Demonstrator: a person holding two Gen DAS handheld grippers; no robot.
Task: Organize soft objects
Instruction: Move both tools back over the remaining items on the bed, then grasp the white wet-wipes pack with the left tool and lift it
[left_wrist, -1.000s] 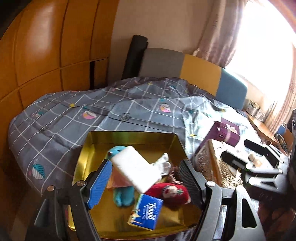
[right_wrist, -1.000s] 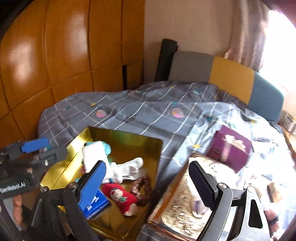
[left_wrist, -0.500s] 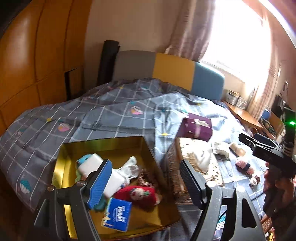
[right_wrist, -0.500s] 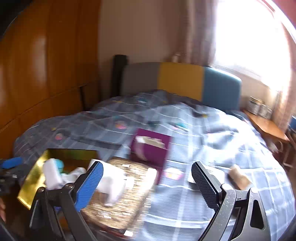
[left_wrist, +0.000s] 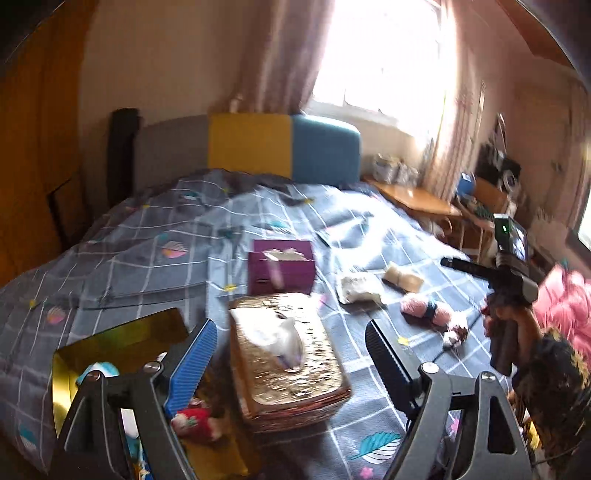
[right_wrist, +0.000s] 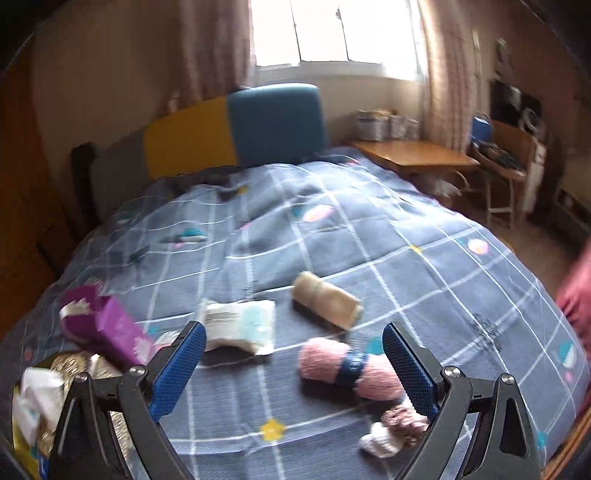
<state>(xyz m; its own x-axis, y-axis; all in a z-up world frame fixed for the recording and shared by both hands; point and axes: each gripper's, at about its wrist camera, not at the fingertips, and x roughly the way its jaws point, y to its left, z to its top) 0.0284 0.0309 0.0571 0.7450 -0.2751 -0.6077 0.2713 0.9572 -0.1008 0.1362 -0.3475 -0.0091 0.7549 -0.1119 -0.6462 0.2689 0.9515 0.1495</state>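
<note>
My left gripper (left_wrist: 290, 354) has its fingers wide apart with nothing between them; they have just been opening further. It points down at a slant over the bed (left_wrist: 166, 236), above the glittery gold tissue box (left_wrist: 288, 365), which has a white tissue standing out of its top. To the left of that finger I see the gold tray (left_wrist: 122, 338), holding a red soft toy (left_wrist: 194, 421) and a light blue one (left_wrist: 98, 369). Behind the gold box stands a purple tissue box (left_wrist: 282, 267). My right gripper (right_wrist: 293, 363) also has its fingers wide and empty, tilted down over the quilt. Between them lies a pink yarn ball (right_wrist: 349, 365) with a dark blue band around its middle. Near the right finger a small pink and white soft item (right_wrist: 397, 428) lies on the quilt. Farther away are a white packet (right_wrist: 240, 325) and a beige roll (right_wrist: 327, 304), a little apart from each other. In the left view, my right hand (left_wrist: 511, 321) holds its gripper's handle upright at the bed's right side.
</note>
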